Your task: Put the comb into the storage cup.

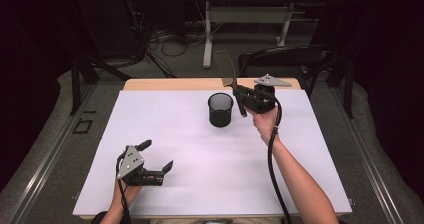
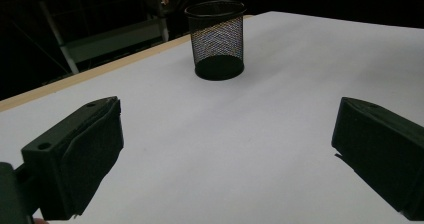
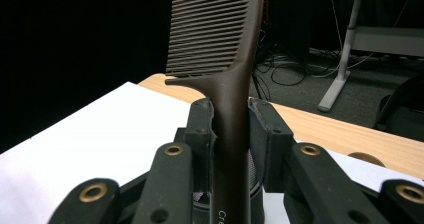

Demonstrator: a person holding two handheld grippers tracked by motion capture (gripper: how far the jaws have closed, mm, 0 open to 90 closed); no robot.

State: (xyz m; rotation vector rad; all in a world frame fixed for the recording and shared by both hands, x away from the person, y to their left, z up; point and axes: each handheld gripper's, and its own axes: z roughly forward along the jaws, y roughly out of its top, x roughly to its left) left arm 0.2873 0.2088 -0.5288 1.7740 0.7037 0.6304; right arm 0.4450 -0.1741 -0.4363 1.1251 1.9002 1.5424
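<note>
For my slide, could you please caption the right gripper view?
Right gripper clamps a dark brown plastic comb upright.

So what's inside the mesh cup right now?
Through the mesh cup only its dark base shows, nothing in it. The comb is clamped in the right gripper beside the rim; its lower end is hidden.

White sheet (image 1: 200, 154) brightly lit from above, dark surroundings, soft shadows, slight blur
</note>
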